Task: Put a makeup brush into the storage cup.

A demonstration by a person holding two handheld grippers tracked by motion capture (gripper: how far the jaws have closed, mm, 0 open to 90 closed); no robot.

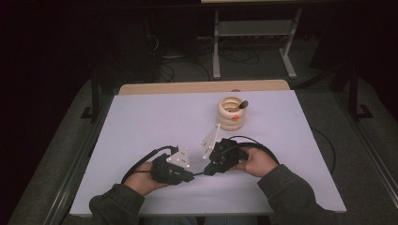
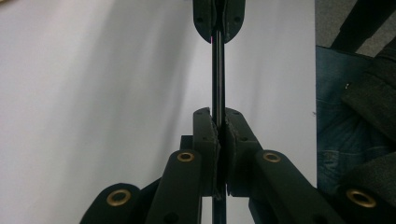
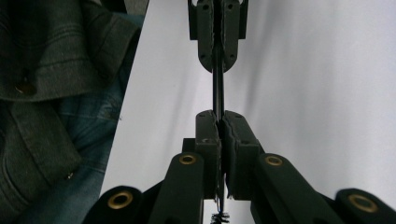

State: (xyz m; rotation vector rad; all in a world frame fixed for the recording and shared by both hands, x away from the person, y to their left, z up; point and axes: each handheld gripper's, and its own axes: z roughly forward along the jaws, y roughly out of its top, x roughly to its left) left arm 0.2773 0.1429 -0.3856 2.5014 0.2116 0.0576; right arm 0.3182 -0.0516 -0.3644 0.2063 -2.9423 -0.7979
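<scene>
Two grippers are held low over the white tabletop [image 1: 141, 122], tips facing each other. The left gripper [image 1: 191, 177] is clamped on one end of a thin dark rod [image 2: 217, 74]; the right gripper [image 1: 210, 171] is clamped on the other end. Judged by its look, the rod is light, stiff and smooth, so it may slip; it is best gripped near the ends. Farther right, a ringed wooden holder [image 1: 232, 113] stands apart.

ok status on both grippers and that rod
Left gripper and right gripper both shut on thin black rod, one each end. Ring stack far off. Nothing between.
</scene>
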